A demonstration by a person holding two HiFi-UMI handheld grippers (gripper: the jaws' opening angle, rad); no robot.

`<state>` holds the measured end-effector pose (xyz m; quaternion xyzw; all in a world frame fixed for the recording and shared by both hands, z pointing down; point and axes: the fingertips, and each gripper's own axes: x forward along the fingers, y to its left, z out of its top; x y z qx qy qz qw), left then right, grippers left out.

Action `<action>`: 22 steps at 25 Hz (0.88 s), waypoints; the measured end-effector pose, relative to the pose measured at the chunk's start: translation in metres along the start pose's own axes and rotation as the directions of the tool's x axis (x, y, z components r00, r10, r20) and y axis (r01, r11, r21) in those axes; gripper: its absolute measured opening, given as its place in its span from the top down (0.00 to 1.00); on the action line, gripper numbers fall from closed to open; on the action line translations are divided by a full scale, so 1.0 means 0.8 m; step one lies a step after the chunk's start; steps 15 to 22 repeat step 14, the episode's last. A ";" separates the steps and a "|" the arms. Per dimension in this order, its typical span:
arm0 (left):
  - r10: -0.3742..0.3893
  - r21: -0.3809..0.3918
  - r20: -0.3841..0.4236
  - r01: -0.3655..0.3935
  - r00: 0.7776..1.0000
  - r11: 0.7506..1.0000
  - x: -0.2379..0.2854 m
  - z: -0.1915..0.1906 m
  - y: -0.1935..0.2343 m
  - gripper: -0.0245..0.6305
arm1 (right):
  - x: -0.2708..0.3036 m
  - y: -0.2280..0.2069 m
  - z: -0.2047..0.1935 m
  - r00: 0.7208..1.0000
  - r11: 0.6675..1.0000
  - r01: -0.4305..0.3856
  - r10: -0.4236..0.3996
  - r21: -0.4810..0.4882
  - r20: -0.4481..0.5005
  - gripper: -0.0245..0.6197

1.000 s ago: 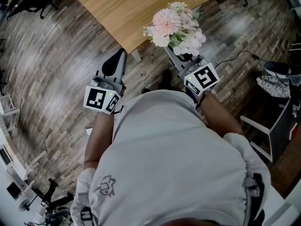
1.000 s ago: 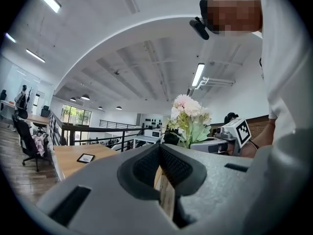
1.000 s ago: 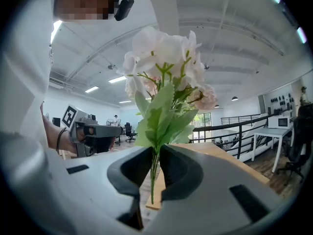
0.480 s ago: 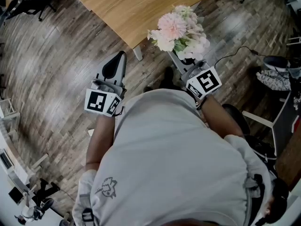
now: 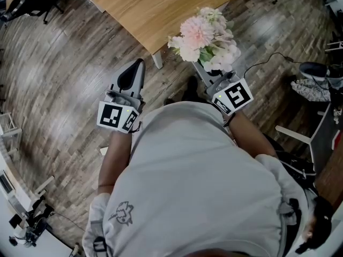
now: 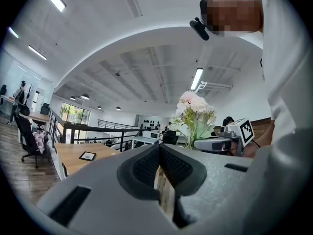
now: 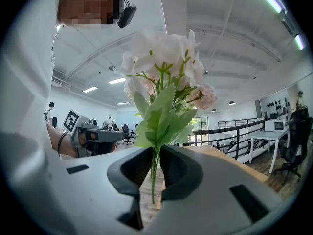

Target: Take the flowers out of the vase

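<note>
Flowers [image 5: 206,36], a bunch of pale pink and white blooms with green leaves, are clear of any vase and held in the air by the right gripper, above the wood-plank floor [image 5: 59,74] just off the near corner of a light wooden table [image 5: 155,7].

At the left of the head view, the left gripper [image 5: 137,63] points forward over the floor, its marker cube [image 5: 115,114] nearest the person's forearm. In the left gripper view its jaws [image 6: 159,148] meet at the tips with nothing between them; the table edge shows through the slit lower down.

In the middle, the person's light shirt [image 5: 198,181] fills the lower part of the head view.

To the right, the right gripper [image 5: 199,68] reaches under the bouquet, so its tips are hidden by the blooms from above. In the right gripper view [image 7: 156,155] the jaws are pinched on the thin green stems [image 7: 153,173], which pass upright between the pads and end free below them. The leaves and blooms [image 7: 164,97] spread above the jaws. Farther right, a dark cable [image 5: 268,63] runs across the floor.
</note>
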<state>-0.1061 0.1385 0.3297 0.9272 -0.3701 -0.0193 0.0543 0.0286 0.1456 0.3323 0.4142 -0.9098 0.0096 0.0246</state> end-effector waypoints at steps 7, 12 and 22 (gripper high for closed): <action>-0.011 0.005 0.009 0.011 1.000 1.000 -0.004 0.008 0.002 0.96 | 0.001 0.002 0.007 1.000 1.000 0.009 -0.009 -0.004 -0.002 0.88; -0.017 0.005 0.015 0.017 1.000 1.000 0.001 0.008 0.002 0.96 | 0.000 0.001 0.005 1.000 1.000 0.007 -0.008 -0.011 -0.006 0.88; -0.020 0.002 0.016 0.020 1.000 1.000 0.006 0.007 0.002 0.96 | 0.001 -0.002 0.004 1.000 1.000 0.006 -0.007 -0.019 -0.009 0.88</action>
